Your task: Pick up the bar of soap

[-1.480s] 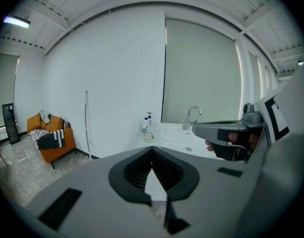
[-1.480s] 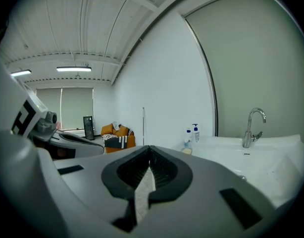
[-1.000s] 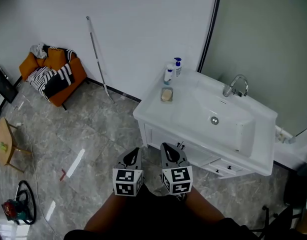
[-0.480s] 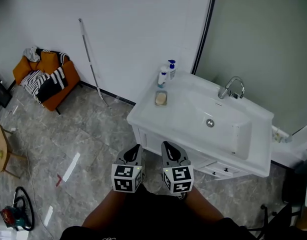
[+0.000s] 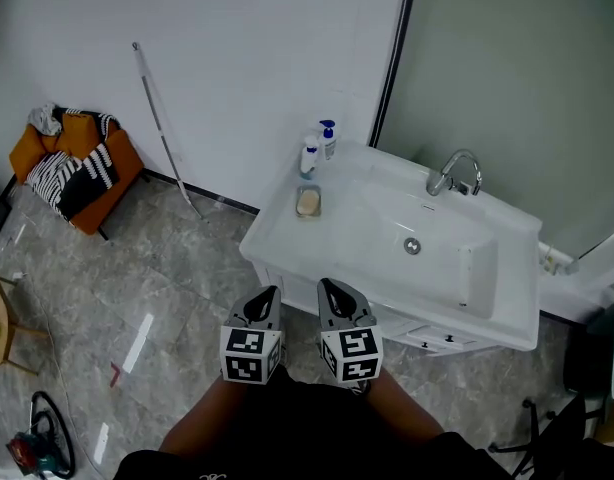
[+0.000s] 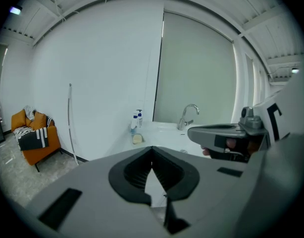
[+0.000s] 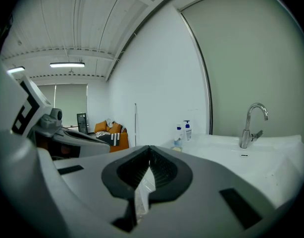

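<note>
- The left gripper point(image 5: 268, 296) is held low in front of the person. Its jaws are seen shut tight, and nothing is held between them.
- The right gripper point(image 5: 327, 288) is held just beside it. Its jaws are shut tight too, and nothing is held between them.
- The two grippers are kept side by side, close but not touching.
- The bar of soap point(image 5: 307, 201) is seen lying on the white sink top point(image 5: 277, 246), well ahead of both pairs of jaws. It is not touched by either gripper.
- From the left jaws, the bar of soap point(image 6: 137, 139) is found ahead and a little to the left. From the right jaws, it is found ahead and a little to the right.
- Two pump bottles point(image 5: 319, 148) are stood just past the bar of soap, farther from the jaws and close to the wall.
- The tap point(image 5: 452, 173) is seen ahead and to the right of both pairs of jaws.
- An orange chair point(image 5: 72, 173) is seen far off to the left of the jaws, with a striped cloth laid on it.
- A thin pole point(image 5: 162, 133) is leaned on the wall, ahead and to the left of the left jaws.
</note>
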Demonstrator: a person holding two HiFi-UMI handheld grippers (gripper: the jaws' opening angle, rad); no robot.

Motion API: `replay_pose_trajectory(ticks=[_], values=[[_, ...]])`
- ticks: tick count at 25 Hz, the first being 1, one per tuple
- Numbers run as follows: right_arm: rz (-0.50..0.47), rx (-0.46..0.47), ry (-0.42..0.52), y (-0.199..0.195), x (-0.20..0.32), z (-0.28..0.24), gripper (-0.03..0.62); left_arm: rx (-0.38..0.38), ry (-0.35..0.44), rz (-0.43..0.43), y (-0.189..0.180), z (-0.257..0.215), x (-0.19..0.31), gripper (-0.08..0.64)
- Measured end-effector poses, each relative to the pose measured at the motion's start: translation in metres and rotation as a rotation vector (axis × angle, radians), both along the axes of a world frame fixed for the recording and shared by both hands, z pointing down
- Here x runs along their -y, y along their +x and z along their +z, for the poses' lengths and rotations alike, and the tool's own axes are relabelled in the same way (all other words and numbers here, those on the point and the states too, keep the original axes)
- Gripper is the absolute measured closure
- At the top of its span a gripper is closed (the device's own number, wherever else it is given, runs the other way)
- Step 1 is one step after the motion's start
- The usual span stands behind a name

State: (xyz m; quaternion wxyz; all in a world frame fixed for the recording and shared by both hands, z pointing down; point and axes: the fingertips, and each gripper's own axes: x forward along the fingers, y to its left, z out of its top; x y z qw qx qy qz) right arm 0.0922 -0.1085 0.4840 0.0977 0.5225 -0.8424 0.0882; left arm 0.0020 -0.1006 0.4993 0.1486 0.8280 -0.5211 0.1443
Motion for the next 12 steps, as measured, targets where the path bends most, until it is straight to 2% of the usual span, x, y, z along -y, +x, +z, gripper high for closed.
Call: replay_pose_trajectory(ticks=[12], values=[[-0.024,-0.050,-0.058,-0.023,0.054,0.016,0.584,-0.014,-0.005,0.023,-0.017,-0.001,0.060,0.552]])
